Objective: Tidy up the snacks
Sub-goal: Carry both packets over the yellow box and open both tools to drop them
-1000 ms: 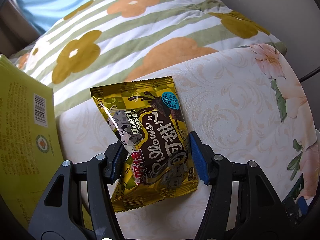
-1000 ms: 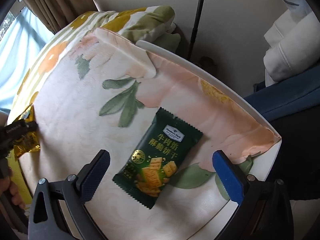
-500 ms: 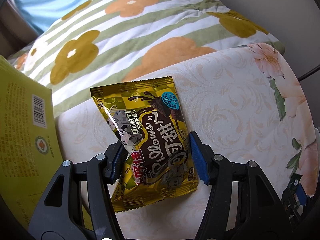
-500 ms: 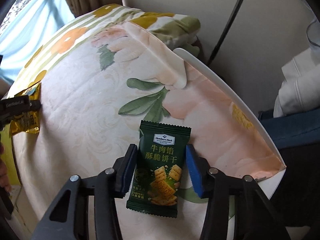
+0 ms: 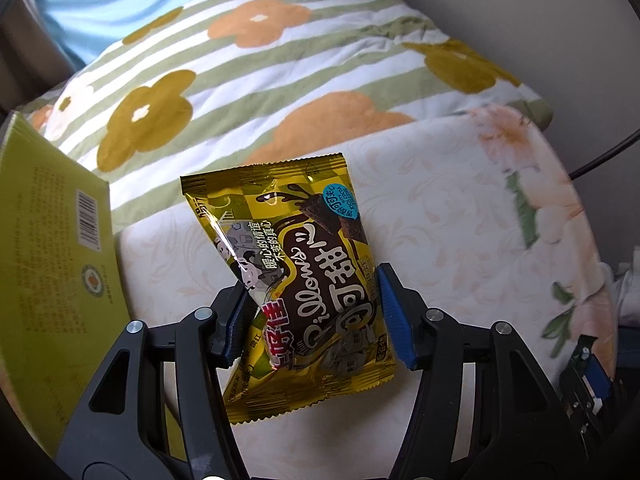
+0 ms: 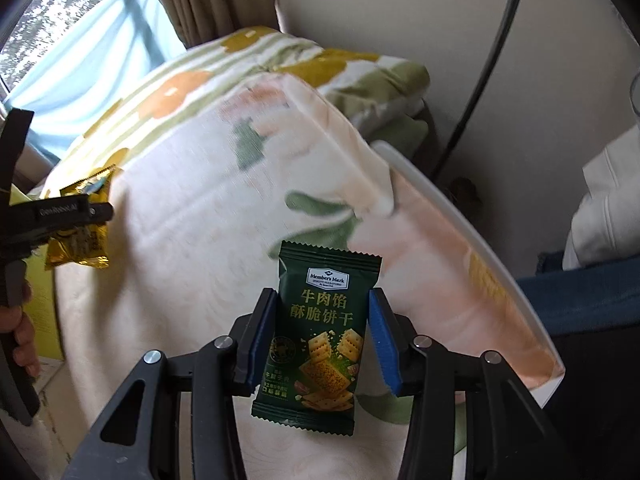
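Note:
My left gripper (image 5: 316,312) is shut on a yellow-and-brown snack packet (image 5: 304,272) and holds it above the cloth-covered table (image 5: 460,208). The same packet (image 6: 80,236) shows at the far left of the right wrist view, with the left gripper (image 6: 74,210) around it. My right gripper (image 6: 322,336) is shut on a dark green cracker packet (image 6: 320,340) and holds it lifted off the floral tablecloth (image 6: 200,240). A yellow-green box (image 5: 52,280) stands at the left edge of the left wrist view.
A striped flowered blanket (image 5: 248,72) lies behind the table. The white table rim (image 6: 472,240) shows at the right, with a black cable (image 6: 488,60) along the wall. A white bundle (image 6: 608,200) sits on blue fabric at far right.
My right gripper closed on the green cracker packet and lifted it off the cloth. My left gripper kept its hold on the yellow packet and barely moved.

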`<state>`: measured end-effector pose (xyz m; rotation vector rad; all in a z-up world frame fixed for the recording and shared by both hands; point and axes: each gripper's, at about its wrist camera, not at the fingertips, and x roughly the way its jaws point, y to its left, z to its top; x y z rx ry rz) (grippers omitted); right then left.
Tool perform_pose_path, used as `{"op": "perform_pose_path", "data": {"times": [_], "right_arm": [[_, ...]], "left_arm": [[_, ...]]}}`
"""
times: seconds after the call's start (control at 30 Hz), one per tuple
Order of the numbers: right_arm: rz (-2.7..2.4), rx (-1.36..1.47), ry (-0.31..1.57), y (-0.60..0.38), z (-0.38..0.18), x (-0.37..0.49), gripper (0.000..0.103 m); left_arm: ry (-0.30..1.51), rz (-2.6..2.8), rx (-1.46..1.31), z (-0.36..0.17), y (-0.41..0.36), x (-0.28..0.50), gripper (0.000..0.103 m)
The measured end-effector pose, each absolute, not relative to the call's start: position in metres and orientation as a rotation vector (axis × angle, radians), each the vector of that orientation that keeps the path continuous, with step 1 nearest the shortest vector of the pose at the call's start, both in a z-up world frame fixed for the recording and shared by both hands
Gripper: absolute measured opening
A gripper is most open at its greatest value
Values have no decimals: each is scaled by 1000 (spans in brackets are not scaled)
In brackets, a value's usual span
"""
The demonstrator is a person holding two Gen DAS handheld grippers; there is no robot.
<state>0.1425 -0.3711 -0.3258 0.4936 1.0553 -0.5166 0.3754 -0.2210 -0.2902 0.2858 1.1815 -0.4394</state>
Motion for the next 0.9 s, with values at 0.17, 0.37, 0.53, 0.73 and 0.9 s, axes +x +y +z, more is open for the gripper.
{"op": "perform_pose_path", "data": {"times": [0.17,0.37,0.53,0.73,0.9], "right_arm": [[-452,473,998,-375,-300,150,42],[-302,411,926,-380,-250,171,42],[-151,309,863,-371,-205,194,42],[71,247,809,-338,-160,223,42],[214,190,781,-285,-135,244,42]], "left_arm": [[1120,-459,223,-248,-218,366,54],[1006,-439,123,-178,-196,348,54],[927,-359,59,-131,-160,331,54],[857,-240,-12,-90,-98,309,54],[847,-134,-76,-81,-31,300,54]]}}
